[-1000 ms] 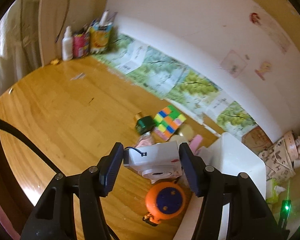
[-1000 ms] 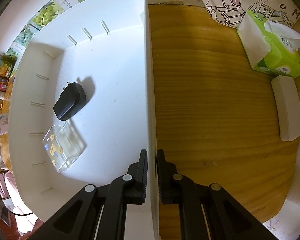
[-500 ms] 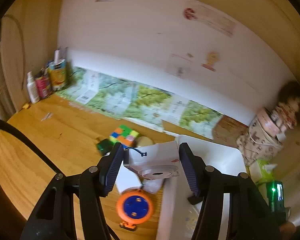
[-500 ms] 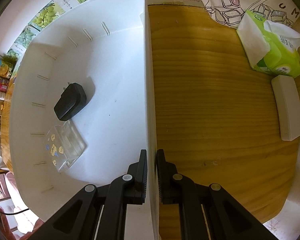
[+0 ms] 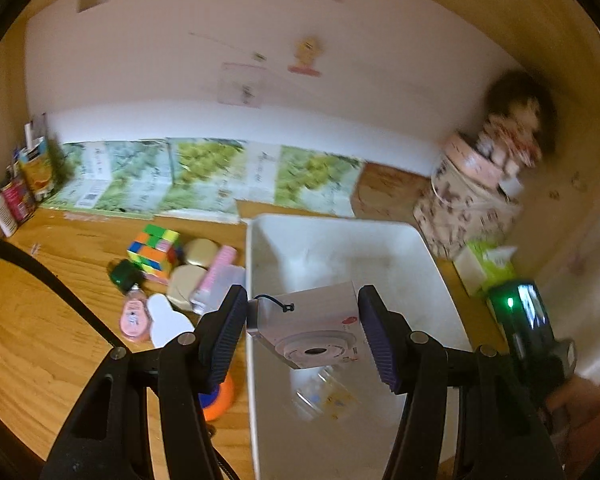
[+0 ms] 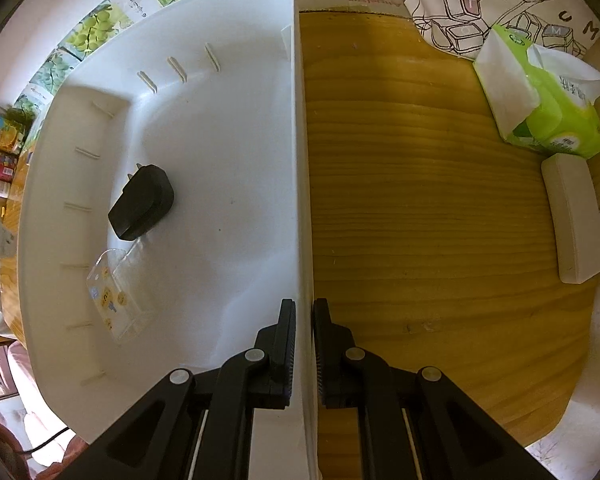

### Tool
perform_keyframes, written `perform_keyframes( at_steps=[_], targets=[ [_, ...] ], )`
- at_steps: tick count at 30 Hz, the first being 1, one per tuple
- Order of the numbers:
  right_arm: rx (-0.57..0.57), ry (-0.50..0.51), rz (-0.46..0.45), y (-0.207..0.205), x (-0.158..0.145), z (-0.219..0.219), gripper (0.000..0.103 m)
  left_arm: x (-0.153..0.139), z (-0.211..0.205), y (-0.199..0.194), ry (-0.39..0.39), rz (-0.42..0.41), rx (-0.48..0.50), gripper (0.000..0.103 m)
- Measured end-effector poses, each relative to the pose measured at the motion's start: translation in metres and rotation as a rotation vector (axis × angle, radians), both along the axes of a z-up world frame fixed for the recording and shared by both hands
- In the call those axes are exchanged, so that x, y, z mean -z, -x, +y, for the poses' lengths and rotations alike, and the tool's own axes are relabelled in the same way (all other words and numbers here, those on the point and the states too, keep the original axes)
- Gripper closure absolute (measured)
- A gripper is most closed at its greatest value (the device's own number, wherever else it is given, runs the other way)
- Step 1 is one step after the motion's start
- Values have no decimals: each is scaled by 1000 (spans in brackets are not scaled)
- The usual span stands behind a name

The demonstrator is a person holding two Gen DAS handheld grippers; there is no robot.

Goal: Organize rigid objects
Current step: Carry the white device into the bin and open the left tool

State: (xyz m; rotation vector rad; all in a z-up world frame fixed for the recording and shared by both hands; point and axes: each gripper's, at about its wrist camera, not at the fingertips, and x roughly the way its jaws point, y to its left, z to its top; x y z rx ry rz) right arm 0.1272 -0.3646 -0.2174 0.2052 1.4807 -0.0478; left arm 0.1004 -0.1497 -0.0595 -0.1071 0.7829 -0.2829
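Observation:
My left gripper [image 5: 302, 332] is shut on a white instant camera [image 5: 306, 326] and holds it in the air over the white bin [image 5: 340, 228]. My right gripper [image 6: 303, 344] is shut on the bin's right rim [image 6: 300, 160]. Inside the bin lie a black plug adapter [image 6: 142, 202] and a clear plastic box with yellow stickers [image 6: 118, 294], which also shows in the left wrist view [image 5: 326, 398].
Left of the bin on the wooden table lie a colour cube [image 5: 154, 250], a green-capped bottle [image 5: 123, 275], a pink tube [image 5: 216, 276], beige compacts [image 5: 186, 286] and an orange round object [image 5: 218, 396]. A tissue pack [image 6: 548, 108] and white case [image 6: 574, 216] lie right of it.
My left gripper has carried the camera right, from above the loose objects to over the bin. The right gripper has stayed clamped on the rim.

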Motion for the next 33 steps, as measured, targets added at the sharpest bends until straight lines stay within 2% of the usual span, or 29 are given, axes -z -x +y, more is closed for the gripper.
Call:
perform_keyframes(
  at_steps=[9,11,13,19,22,25,28,31,33],
  targets=[
    [1,0,0,0,0,0,93,16,-35,6,-47,83,146,42],
    [0,2,0,0,0,0,93,16,-39,7,-62,78,163,42],
    [0,4,0,0,0,0,93,14,-43,9,-60,64,191,47],
    [-2,12,1,0,2,1,93,8,-59,15,-113,16,252,47],
    [-5,18,2,0,3,1,93,7,-59,15,-131,8,248,46],
    [-5,25,1,2,1,7,94,6,-53,14,-136,13,220,38],
    [-2,23,-1,3,2,8,94,4,-42,13,-131,28,184,36],
    [2,23,-5,5,2,8,96,1,-30,14,-130,39,151,27],
    [2,24,-7,6,2,7,97,-1,-22,15,-137,40,123,26]
  ],
)
